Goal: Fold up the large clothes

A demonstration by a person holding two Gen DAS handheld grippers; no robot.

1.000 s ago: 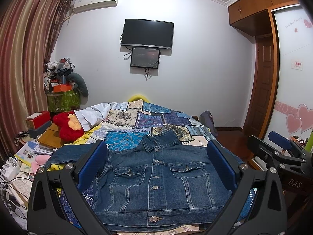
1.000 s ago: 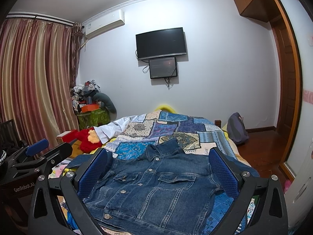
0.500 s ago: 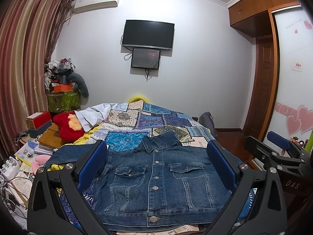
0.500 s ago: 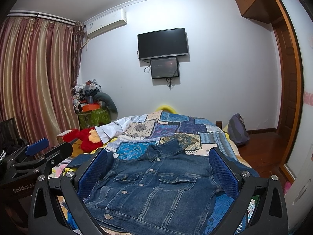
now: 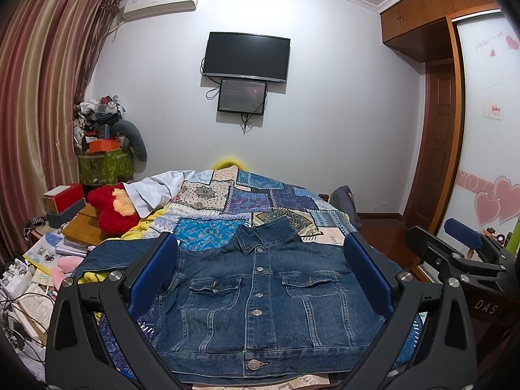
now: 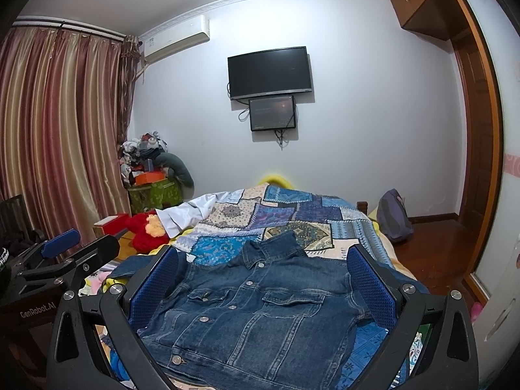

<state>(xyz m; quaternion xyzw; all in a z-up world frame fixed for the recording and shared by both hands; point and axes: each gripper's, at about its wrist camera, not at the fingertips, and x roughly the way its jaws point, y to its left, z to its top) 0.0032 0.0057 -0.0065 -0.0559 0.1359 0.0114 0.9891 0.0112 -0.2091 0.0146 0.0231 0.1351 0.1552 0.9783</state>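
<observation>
- The denim jacket (image 5: 260,295) lies front-up and buttoned at the near end of the bed (image 5: 247,195), collar toward the far end, one sleeve reaching out toward the bed's left edge.
- The left gripper (image 5: 260,279) hangs above the jacket with its jaws spread wide, holding nothing; the right gripper (image 6: 263,286) hangs likewise, spread wide and holding nothing.
- Only the left wrist view shows the wardrobe door (image 5: 487,162) with pink hearts and the right gripper's body lettered "DAS"; only the right wrist view shows the left gripper's body lettered "GenRobot.AI" and most of the striped curtain (image 6: 58,130).
- The jacket rests on a patchwork quilt (image 6: 279,211) of blue and cream.
- A red plush toy (image 5: 112,209) sits at the bed's left edge beside a white cloth (image 5: 152,191).
- On the far wall hang a dark television (image 5: 246,57), a smaller screen (image 5: 242,97) below it, and an air conditioner (image 5: 161,1).
</observation>
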